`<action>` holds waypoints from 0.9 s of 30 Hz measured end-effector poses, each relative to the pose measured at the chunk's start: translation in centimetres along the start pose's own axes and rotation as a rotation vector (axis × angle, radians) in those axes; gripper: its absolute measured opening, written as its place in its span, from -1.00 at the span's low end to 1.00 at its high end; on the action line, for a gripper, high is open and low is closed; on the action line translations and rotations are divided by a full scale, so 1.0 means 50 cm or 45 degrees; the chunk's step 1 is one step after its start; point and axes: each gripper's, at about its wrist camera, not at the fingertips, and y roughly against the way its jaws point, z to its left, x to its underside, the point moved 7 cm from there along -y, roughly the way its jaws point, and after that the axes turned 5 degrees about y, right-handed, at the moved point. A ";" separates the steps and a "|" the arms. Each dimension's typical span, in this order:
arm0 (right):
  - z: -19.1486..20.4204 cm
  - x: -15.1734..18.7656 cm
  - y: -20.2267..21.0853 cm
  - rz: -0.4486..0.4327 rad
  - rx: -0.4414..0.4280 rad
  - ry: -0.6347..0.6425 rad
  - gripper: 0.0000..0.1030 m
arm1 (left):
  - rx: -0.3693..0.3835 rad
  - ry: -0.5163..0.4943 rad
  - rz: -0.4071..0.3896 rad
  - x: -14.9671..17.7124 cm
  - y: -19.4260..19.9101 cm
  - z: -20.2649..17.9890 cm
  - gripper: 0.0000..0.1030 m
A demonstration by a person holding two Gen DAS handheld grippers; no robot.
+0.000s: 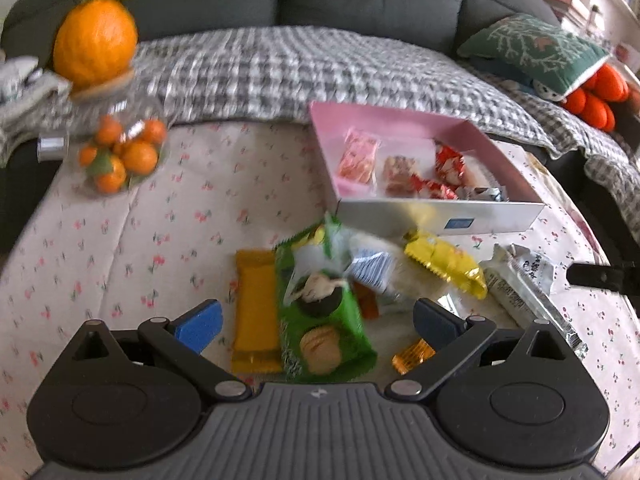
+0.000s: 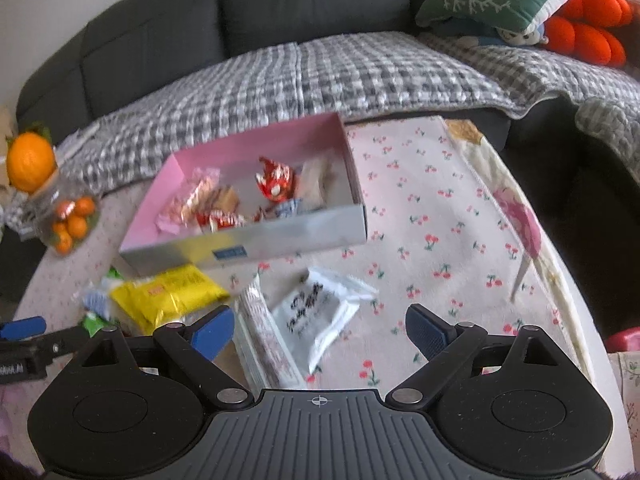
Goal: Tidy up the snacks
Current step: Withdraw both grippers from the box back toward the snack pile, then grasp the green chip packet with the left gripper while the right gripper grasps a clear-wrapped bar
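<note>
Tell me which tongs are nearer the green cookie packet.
Left. The left tongs stand open right over the green cookie packet, which lies between the pads. The right tongs hover open over a white wrapper, farther off.

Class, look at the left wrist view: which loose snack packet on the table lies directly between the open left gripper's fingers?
The green biscuit packet. It lies in the gap of the left gripper; the orange bar lies beside it, and the yellow packet farther off.
</note>
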 end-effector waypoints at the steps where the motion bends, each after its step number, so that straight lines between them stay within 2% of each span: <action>1: 0.003 0.006 -0.001 0.007 -0.001 0.014 0.83 | 0.008 0.022 0.011 0.003 -0.004 0.006 0.94; 4: 0.010 0.025 -0.002 0.022 -0.001 0.068 0.83 | 0.029 0.075 0.018 0.009 -0.010 0.020 0.90; 9: 0.017 0.054 -0.005 0.003 -0.034 0.141 0.83 | 0.066 0.117 0.003 0.016 -0.018 0.025 0.71; 20: 0.048 0.066 -0.013 -0.149 -0.090 0.265 0.83 | 0.112 0.118 -0.068 0.006 -0.038 0.025 0.32; 27: 0.078 0.068 -0.039 -0.151 -0.075 0.366 0.78 | 0.146 0.076 -0.070 0.004 -0.043 0.010 0.02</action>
